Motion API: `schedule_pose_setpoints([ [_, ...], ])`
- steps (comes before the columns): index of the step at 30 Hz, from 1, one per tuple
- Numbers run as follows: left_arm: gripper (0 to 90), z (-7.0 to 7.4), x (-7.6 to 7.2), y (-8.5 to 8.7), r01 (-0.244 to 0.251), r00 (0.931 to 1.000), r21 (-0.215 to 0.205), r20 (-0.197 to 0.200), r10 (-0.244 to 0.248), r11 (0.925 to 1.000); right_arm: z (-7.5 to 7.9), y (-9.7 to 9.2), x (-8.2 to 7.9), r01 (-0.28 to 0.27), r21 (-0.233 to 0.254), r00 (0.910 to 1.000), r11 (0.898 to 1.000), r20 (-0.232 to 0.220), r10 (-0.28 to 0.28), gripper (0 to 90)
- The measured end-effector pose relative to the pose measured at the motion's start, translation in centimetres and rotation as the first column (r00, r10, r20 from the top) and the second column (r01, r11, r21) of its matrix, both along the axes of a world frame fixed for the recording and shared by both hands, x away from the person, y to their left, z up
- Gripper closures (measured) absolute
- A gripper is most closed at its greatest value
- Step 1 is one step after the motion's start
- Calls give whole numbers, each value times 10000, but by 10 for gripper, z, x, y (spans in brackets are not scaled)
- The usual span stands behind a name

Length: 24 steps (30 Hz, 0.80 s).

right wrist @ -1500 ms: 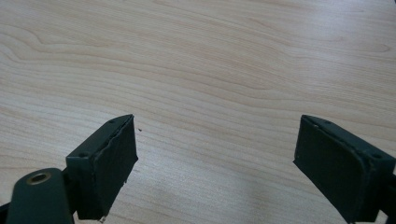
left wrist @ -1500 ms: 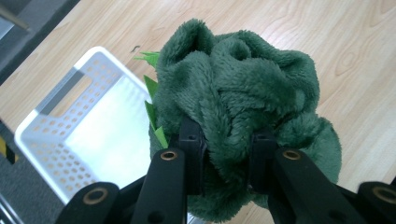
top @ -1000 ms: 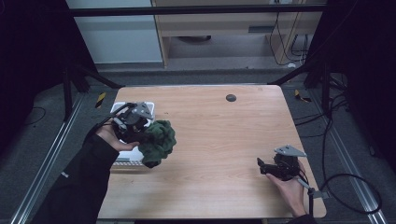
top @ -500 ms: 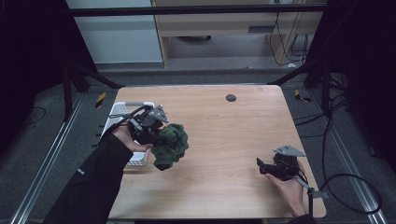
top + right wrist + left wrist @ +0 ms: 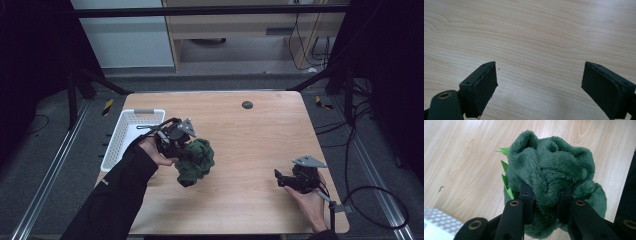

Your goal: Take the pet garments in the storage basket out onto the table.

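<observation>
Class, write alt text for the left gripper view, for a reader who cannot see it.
A bunched dark green plush toy with bright green felt spikes along one side is clamped between the two black jaws of the left tongs. Pale wooden table lies behind it, and a corner of a white perforated basket shows at bottom left.

We count one dark green plush toy (image 5: 195,161), one white perforated basket (image 5: 131,131) and one wooden table (image 5: 250,135). We count two hand-held grippers, the left gripper (image 5: 175,145) and the right gripper (image 5: 281,179). One small dark round mark (image 5: 247,104) lies on the tabletop.
</observation>
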<state>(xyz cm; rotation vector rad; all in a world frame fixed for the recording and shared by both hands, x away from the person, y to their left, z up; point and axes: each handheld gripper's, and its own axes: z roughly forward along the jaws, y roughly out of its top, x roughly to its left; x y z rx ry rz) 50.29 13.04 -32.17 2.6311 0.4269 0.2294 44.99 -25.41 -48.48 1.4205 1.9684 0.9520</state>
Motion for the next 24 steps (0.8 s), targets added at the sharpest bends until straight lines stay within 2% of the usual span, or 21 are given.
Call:
schedule_pose_setpoints([
  [11,728,-20,7,-21,350,9987,-85,-355,-352,9994,0,0,0,-18,11,10000,10000,-39,19,129],
  [24,728,-44,13,-41,562,9965,307,-630,-542,9979,0,1,0,-17,89,10000,10000,-58,18,129],
])
